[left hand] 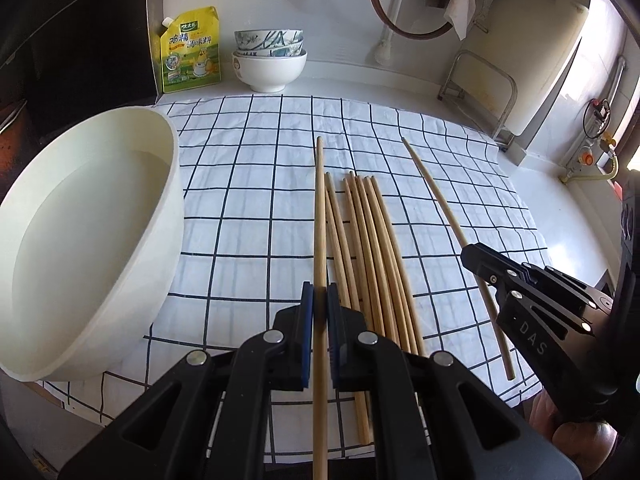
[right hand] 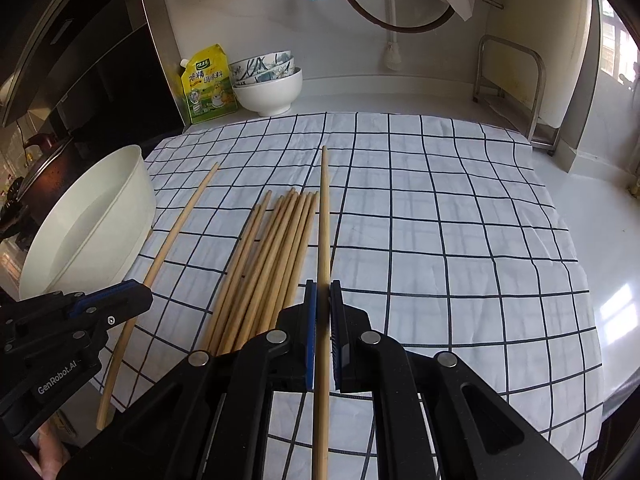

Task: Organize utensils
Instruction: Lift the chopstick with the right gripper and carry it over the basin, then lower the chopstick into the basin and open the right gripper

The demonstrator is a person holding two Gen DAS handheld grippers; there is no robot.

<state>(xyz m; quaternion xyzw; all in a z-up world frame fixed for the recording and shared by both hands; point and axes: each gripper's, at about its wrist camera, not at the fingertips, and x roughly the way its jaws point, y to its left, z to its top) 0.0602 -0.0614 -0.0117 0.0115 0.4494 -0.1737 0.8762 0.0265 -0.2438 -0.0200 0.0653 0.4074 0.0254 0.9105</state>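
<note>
The left gripper (left hand: 320, 300) is clamped on one long wooden chopstick (left hand: 319, 200). The right gripper (right hand: 323, 300) pinches another wooden chopstick (right hand: 325, 208). Between the grippers, a bundle of wooden chopsticks (left hand: 368, 248) lies on the blue-checked white cloth (left hand: 248, 184).

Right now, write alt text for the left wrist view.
The left gripper clamps one chopstick above a checked cloth, beside a row of chopsticks. A white basin sits left; the right gripper holds another chopstick.
</note>
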